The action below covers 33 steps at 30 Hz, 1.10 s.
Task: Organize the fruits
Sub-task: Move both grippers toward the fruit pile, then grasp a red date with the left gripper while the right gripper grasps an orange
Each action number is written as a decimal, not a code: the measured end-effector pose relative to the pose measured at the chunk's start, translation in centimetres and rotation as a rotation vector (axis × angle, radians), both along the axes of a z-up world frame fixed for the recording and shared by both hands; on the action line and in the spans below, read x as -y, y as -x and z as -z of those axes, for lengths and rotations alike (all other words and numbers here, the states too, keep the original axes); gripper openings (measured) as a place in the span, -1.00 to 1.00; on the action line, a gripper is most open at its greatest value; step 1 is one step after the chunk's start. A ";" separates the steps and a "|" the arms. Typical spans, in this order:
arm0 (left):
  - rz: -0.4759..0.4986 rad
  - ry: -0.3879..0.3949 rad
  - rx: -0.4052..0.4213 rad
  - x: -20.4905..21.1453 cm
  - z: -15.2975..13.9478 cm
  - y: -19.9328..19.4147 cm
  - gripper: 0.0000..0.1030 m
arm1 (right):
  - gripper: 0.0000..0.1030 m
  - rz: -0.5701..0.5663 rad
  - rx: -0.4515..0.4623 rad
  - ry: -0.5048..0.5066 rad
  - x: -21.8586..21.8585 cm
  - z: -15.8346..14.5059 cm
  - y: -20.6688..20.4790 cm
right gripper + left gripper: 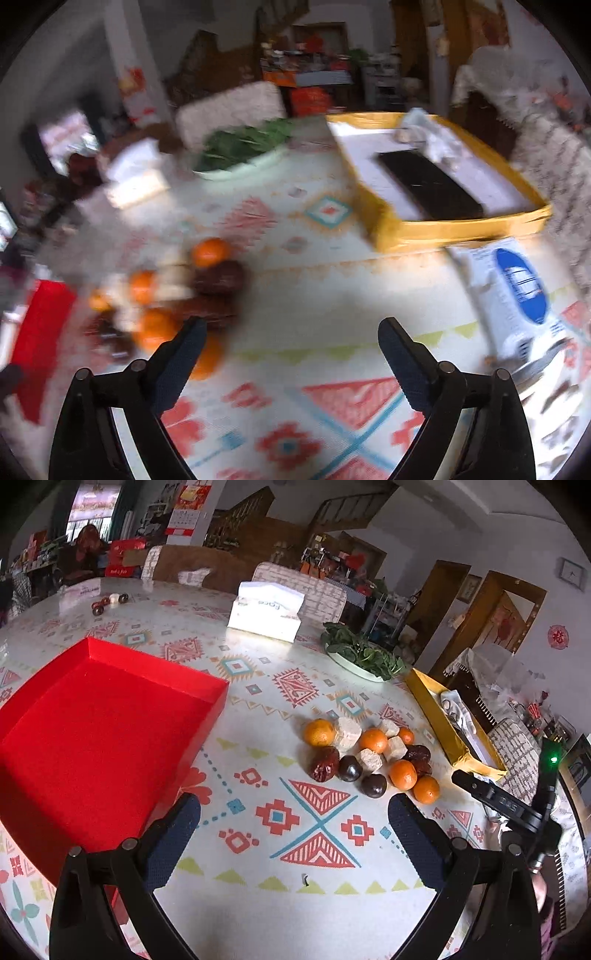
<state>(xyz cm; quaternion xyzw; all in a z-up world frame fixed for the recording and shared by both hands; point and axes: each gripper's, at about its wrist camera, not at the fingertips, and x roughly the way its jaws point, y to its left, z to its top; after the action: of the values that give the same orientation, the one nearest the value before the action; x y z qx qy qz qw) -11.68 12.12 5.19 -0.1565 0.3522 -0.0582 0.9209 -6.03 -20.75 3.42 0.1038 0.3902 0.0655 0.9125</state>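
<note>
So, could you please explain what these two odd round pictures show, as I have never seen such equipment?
A person holds a two-finger gripper in each hand; a fisheye camera on each looks along its fingers. One picture is from the left gripper, the other, blurred, from the right gripper. Both are open and hold nothing. On the patterned table lie a red tray, a pile of tangerines, dark fruits and pale chunks, a tissue box, a plate of greens and a yellow box.
</note>
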 end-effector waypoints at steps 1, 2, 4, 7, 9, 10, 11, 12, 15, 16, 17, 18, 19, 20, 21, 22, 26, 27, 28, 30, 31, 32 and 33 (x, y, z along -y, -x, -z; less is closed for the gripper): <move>0.003 -0.003 -0.002 0.1 0.0 0.0 0.57 | 0.78 -0.035 -0.001 -0.018 -0.3 -0.3 0.2; 0.018 -0.008 -0.018 0.2 0.3 -0.3 0.14 | 0.70 -0.062 -0.007 -0.023 -0.7 -0.3 0.3; 0.043 0.009 -0.059 0.3 1.0 -0.8 -0.23 | 0.36 -0.131 -0.033 -0.025 -2.0 -0.2 0.2; 0.062 -0.004 -0.082 0.5 1.6 -1.4 -0.23 | 0.26 -0.172 -0.061 -0.014 -3.8 0.8 -0.2; 0.068 -0.050 -0.079 1.0 1.5 -1.9 -0.23 | 0.14 -0.190 -0.079 -0.014 -4.5 1.5 -0.7; 0.072 -0.073 -0.076 1.4 1.5 -2.4 -0.22 | 0.06 -0.198 -0.089 -0.019 -4.8 1.8 -0.9; 0.076 -0.087 -0.075 1.5 1.5 -2.7 -0.22 | 0.06 -0.200 -0.084 -0.015 -5.1 1.8 -0.9; 0.081 -0.100 -0.079 1.8 1.6 -3.3 -0.22 | 0.04 -0.204 -0.079 0.002 -5.5 1.7 -1.0; 0.103 -0.116 -0.102 2.5 2.0 -4.8 -0.22 | -0.07 -0.219 -0.073 0.012 -5.8 1.7 -0.8; 0.111 -0.119 -0.107 2.9 2.2 -5.2 -0.22 | -0.19 -0.212 -0.071 0.029 -5.8 1.7 -0.8; 0.124 -0.120 -0.109 3.2 2.3 -5.6 -0.22 | -0.23 -0.211 -0.068 0.036 -5.8 1.7 -0.7; 0.135 -0.122 -0.112 3.5 2.3 -6.0 -0.22 | -0.23 -0.210 -0.068 0.038 -5.9 1.8 -0.8; 0.146 -0.132 -0.110 3.9 2.4 -6.4 -0.22 | -0.24 -0.210 -0.067 0.040 -5.9 1.9 -0.9; 0.156 -0.142 -0.107 4.2 2.5 -6.8 -0.22 | -0.24 -0.209 -0.066 0.042 -5.9 2.0 -0.9; 0.165 -0.155 -0.105 4.5 2.6 -7.3 -0.22 | -0.24 -0.208 -0.066 0.041 -5.9 2.0 -0.9; 0.174 -0.165 -0.112 4.8 2.8 -7.8 -0.22 | -0.25 -0.208 -0.065 0.041 -5.9 2.0 -0.9; 0.207 -0.154 -0.154 5.1 4.1 -9.3 -0.49 | -0.25 -0.210 -0.063 0.041 -5.9 2.1 -0.9; 0.206 -0.162 -0.150 5.1 4.1 -9.4 -0.49 | -0.25 -0.210 -0.064 0.040 -5.9 2.1 -0.9; 0.206 -0.162 -0.150 5.1 4.1 -9.4 -0.49 | -0.25 -0.210 -0.064 0.041 -5.9 2.1 -0.9; 0.195 -0.159 -0.153 5.0 4.2 -9.7 -0.49 | -0.24 -0.210 -0.063 0.040 -5.9 2.1 -0.9; 0.189 -0.164 -0.156 5.0 4.1 -9.8 -0.49 | -0.24 -0.210 -0.063 0.041 -5.9 2.1 -0.9; 0.181 -0.171 -0.156 5.1 4.1 -10.0 -0.48 | -0.24 -0.211 -0.063 0.042 -5.9 2.1 -0.9; 0.177 -0.180 -0.156 5.2 4.1 -10.1 -0.42 | -0.24 -0.212 -0.062 0.044 -6.0 2.1 -0.9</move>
<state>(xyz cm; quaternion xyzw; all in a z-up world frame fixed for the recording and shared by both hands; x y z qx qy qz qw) -1.53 6.97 1.09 -0.0454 0.4390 -0.0952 0.8923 -5.16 -14.80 1.29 0.0441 0.4285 0.1496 0.8900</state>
